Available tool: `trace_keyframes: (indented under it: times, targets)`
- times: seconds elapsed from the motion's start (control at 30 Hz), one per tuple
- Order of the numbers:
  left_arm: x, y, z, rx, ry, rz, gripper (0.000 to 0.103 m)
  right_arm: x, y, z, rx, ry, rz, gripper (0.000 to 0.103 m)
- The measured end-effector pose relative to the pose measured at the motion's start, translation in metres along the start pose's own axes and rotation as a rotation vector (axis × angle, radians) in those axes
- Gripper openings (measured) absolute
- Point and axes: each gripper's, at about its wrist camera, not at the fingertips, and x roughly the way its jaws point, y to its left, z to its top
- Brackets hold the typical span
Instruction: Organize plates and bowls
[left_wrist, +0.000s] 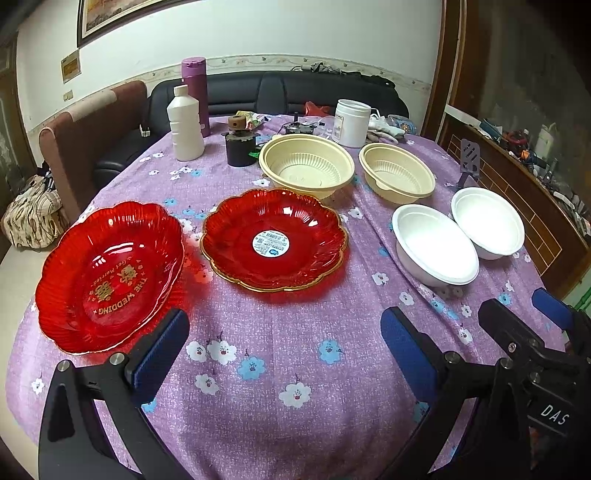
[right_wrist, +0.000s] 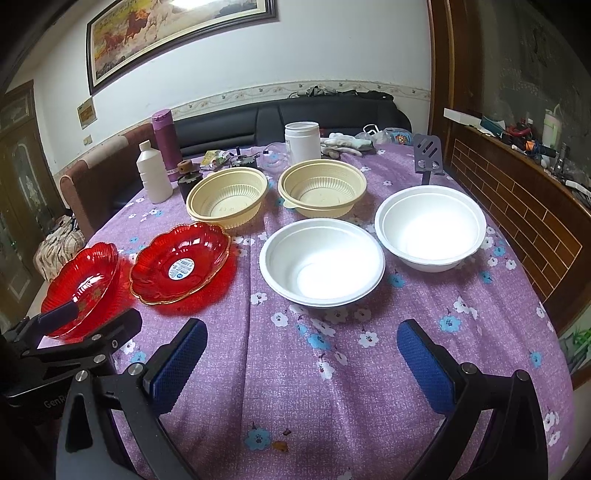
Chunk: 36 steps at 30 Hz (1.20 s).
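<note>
Plates and bowls on our purple floral tablecloth (left_wrist: 295, 332).

Left wrist view: we list the left gripper (left_wrist: 284, 354), fingers spread and empty, above the cloth; a lettered red scalloped plastic plate (left_wrist: 110, 273) beside a gold-rimmed red plastic plate (left_wrist: 273, 236). Right wrist view: our right gripper (right_wrist: 303, 362), likewise spread and empty; two white foam bowls (right_wrist: 321, 258) ahead, two cream ribbed plastic bowls (right_wrist: 321, 192) behind, all apart.

red plates (left_wrist: 110, 277): glossy translucent plastic | white bowls (right_wrist: 321, 258): matt | tablecloth (left_wrist: 295, 350): woven cloth
</note>
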Motion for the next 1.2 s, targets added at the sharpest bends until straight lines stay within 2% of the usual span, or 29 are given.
trace_keyframes:
  times: [0.77,1.03,1.2]
  targets:
    - [0.0,0.001,-0.001,-0.002,0.004,-0.007,0.103,0.0,0.005,0.002,-0.009,-0.001,0.002,0.103]
    - [0.0,0.01,-0.003,-0.016,0.018,-0.023,0.103,0.002,0.011,0.003,-0.018,0.004,0.009,0.103]
    - [-0.006,0.029,-0.004,-0.053,0.026,-0.043,0.103,0.003,0.014,0.003,-0.02,0.003,0.026,0.103]
